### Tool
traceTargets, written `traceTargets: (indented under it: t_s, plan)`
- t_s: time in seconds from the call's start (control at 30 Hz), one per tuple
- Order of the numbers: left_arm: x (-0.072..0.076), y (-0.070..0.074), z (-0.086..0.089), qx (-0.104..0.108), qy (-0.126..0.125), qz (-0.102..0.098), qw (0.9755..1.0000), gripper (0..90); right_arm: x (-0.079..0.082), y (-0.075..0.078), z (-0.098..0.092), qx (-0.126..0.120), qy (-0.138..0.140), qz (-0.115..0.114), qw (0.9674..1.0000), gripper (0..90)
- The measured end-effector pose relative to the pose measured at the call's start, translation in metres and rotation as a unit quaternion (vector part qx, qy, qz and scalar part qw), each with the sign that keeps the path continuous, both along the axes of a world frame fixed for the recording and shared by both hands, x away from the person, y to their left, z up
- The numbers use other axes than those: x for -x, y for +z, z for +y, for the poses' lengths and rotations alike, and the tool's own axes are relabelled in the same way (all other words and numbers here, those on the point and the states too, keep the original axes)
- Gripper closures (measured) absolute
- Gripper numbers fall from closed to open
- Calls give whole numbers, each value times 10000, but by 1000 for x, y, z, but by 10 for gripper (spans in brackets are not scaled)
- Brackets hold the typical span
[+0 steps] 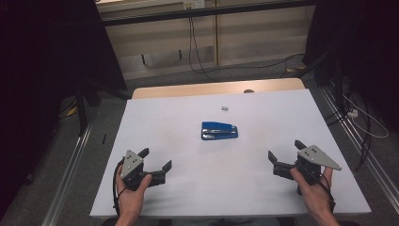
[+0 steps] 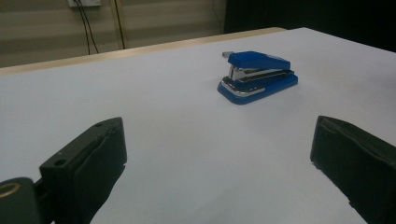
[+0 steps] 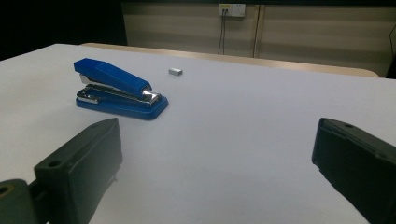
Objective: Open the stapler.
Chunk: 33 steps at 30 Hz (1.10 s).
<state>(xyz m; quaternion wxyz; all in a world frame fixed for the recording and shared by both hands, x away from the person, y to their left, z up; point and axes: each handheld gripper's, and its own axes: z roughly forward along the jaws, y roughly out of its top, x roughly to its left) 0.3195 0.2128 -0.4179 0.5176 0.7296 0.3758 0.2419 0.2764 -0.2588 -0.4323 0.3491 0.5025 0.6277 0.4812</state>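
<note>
- A blue stapler [image 1: 219, 131] is lying flat near the middle of the white table [image 1: 188, 188], closed, its long side running across the table in the high view.
- A small grey block [image 1: 225, 108] — it could be a strip of staples, too small to tell — is sitting just beyond the stapler, toward the far edge, apart from it.
- The left gripper [image 1: 156, 160] is resting low at the near left of the table in the person's left hand [image 1: 134, 190]; its jaws are standing wide apart with nothing between them but bare tabletop.
- In the left gripper view the stapler [image 2: 258, 77] is showing ahead and to the right of the jaws, well apart from them, its metal front end facing the camera's left.
- The right gripper [image 1: 285, 154] is sitting at the near right in the right hand [image 1: 314, 186], jaws likewise spread and gripping nothing.
- In the right gripper view the stapler [image 3: 119, 91] is lying ahead on the left with the grey block [image 3: 175, 71] behind it — both well clear of the jaws.
- Both grippers are pointing inward toward the stapler, neither touching it.
</note>
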Motion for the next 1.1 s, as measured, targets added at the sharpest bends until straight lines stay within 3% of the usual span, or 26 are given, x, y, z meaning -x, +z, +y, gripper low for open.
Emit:
traceTargets:
  t_s: [0.37, 0.53, 0.73, 1.1]
  plan:
    - [-2, -1, 0, -124, 10, 109, 9999, 38, -4, -2, 0, -21, 41, 47, 10000, 11]
    - [-2, -1, 0, -147, -33, 45, 9999, 36, -5, -2, 1, 69, -4, 23, 10000, 18]
    - [-5, 1, -1, -181, -48, 50, 9998, 37, -6, -3, 1, 6, 38, 58, 10000, 16]
    - [-15, -1, -16, -316, -172, 99, 9993, 51, -13, -5, -1, -41, 72, 126, 9999, 15]
